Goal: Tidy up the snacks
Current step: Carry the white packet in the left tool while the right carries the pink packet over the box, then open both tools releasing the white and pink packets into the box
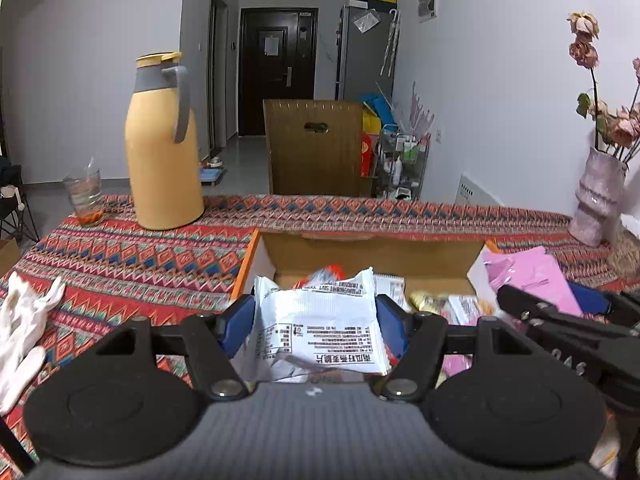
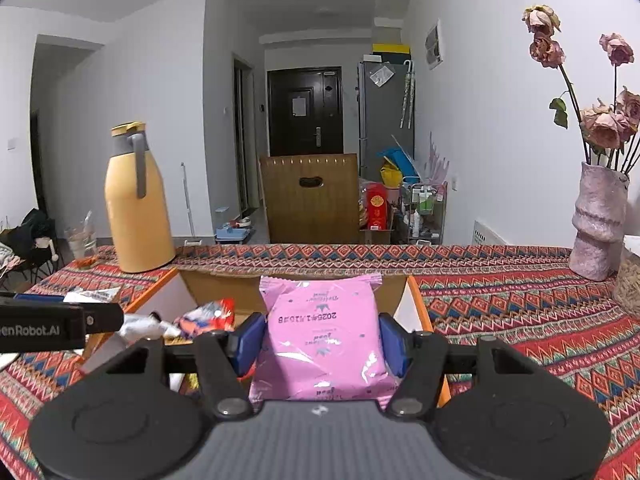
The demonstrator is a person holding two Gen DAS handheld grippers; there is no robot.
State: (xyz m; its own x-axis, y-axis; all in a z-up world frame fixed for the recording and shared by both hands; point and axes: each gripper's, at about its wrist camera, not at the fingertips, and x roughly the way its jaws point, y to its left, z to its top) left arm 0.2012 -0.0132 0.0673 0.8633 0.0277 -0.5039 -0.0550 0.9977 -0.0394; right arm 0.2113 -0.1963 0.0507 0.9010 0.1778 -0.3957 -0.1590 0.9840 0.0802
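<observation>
My left gripper is shut on a white snack packet with black print, held above an open cardboard box with orange edges. Several more packets lie inside the box. My right gripper is shut on a pink snack packet, also held over the cardboard box, where a red and orange packet lies. The right gripper's black arm and the pink packet show at the right of the left wrist view. The left gripper's arm shows at the left of the right wrist view.
A patterned red cloth covers the table. A tall yellow thermos jug and a glass stand at the far left. A pink vase with dried roses stands at the far right. White gloves lie at the left.
</observation>
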